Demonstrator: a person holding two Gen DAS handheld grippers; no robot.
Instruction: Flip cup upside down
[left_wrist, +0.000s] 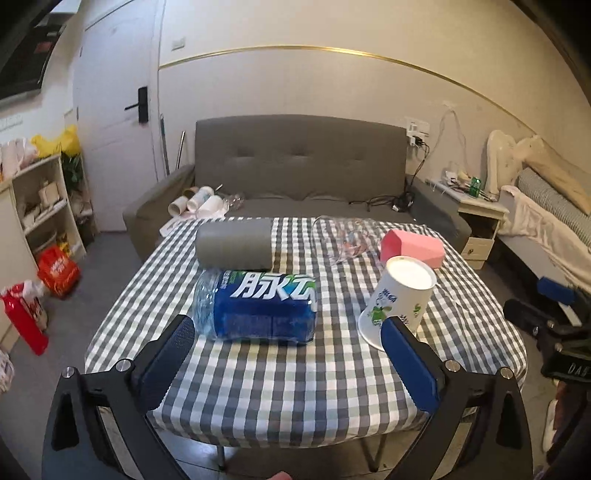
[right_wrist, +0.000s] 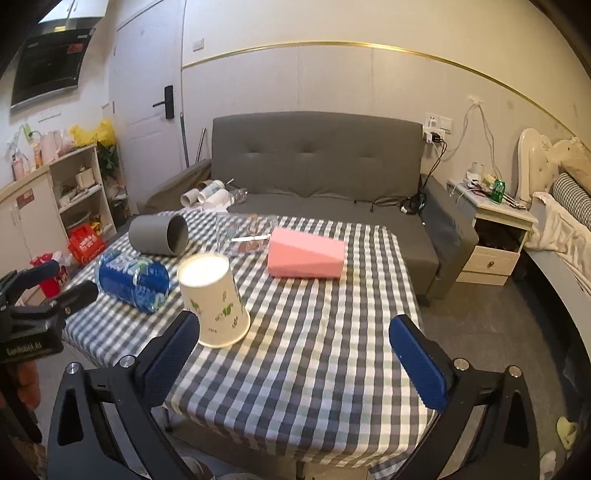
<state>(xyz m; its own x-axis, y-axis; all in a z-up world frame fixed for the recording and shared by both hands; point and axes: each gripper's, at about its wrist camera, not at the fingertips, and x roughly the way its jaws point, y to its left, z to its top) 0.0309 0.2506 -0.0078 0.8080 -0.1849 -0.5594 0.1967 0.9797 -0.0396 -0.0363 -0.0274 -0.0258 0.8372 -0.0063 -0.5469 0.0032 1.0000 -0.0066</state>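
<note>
Left wrist view: the paper cup (left_wrist: 399, 295) is seen on the checked desk (left_wrist: 295, 387), already mouth-down with its white base up, just right of the blue-labelled bottle (left_wrist: 258, 306) lying on its side. The cup's rim is partly hidden behind one blue pad of the left claw (left_wrist: 288, 336), whose jaws are spread wide and hold nothing. In the right wrist view the right claw (right_wrist: 295, 332) is likewise wide apart and empty; the cup (right_wrist: 216, 299) sits just beside its left pad, whether touching cannot be told.

Handling, judged: the cup is taken to be thin paper, very light, easily crushed or tipped. A gentle hold across the mid-wall is advised, since the taper could let it slip. The inverted pose suggests the flip is already done.

Behind the cup, a pink box (right_wrist: 304, 256) and a grey cylinder (right_wrist: 159, 234) are noted.
</note>
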